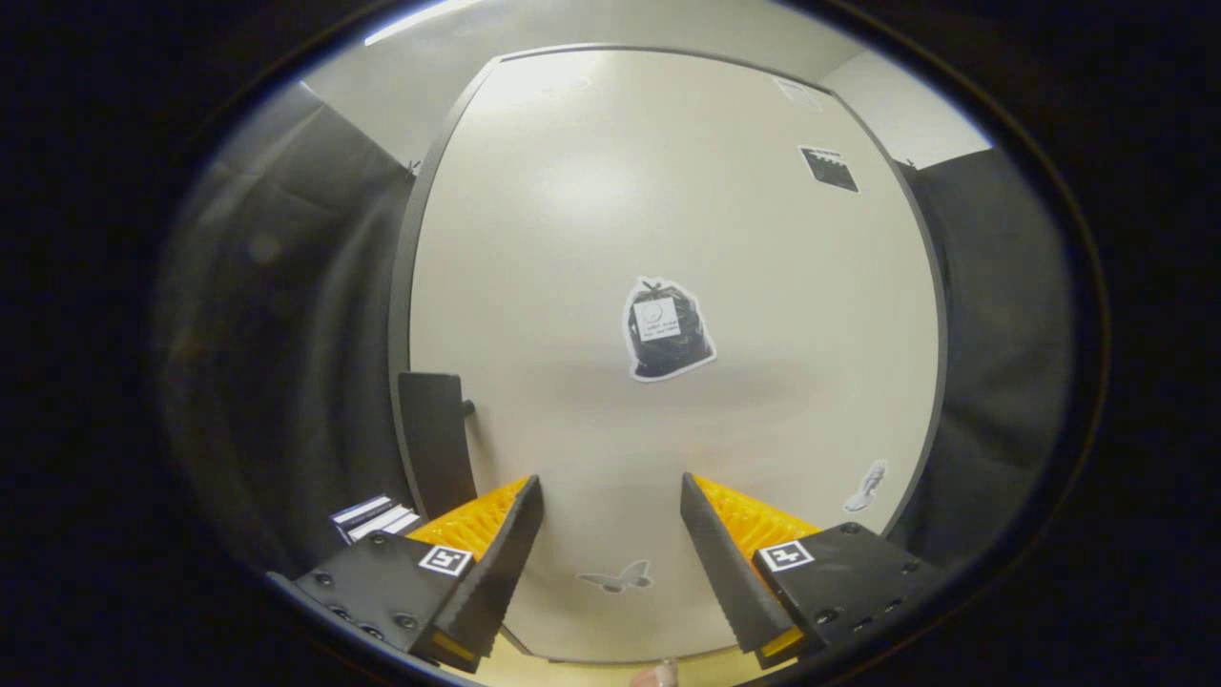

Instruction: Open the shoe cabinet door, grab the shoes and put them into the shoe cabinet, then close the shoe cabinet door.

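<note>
The shoe cabinet door (668, 239), a pale flat panel with a dark rim, stands closed right ahead of me. A sticker of a black bag (666, 329) sits at its middle. A dark handle (436, 441) projects from the door's left edge, just beyond my left finger. My gripper (610, 501) is open, its fingers wide apart with only the door face between them. It touches nothing.
Black cloth hangs on both sides of the cabinet (286, 334). Small stickers mark the door: a butterfly (615, 577) low between the fingers, a pale figure (866, 487) at the lower right, a dark label (828, 168) at the upper right. A striped card (374, 517) lies by the left finger.
</note>
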The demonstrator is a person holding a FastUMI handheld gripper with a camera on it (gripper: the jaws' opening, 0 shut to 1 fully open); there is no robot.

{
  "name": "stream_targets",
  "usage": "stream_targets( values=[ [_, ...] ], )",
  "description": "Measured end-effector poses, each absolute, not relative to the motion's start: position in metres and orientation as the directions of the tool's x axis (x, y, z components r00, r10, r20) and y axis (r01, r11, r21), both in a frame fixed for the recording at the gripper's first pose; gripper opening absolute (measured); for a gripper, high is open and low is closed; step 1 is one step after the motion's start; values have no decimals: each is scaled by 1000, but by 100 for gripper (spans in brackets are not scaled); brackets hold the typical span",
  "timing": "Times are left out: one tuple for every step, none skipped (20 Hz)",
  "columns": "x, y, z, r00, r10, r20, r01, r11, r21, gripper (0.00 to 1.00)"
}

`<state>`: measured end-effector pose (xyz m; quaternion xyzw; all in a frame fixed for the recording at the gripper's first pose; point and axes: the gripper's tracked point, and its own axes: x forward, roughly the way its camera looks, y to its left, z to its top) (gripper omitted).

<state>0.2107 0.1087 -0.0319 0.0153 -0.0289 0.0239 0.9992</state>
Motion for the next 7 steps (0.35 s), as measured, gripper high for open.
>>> stream_targets(
  values=[
    [212, 109, -32, 997, 48, 58, -50, 998, 29, 93],
    [213, 109, -32, 997, 49, 58, -50, 998, 27, 93],
    [213, 109, -32, 997, 49, 59, -50, 998, 28, 93],
    [213, 109, -32, 997, 48, 62, -50, 998, 31, 93],
    [213, 109, -32, 997, 47, 66, -49, 998, 34, 93],
    [213, 108, -33, 996, 46, 70, -49, 998, 38, 93],
    [214, 107, -33, 996, 46, 77, -49, 998, 40, 93]
  ],
)
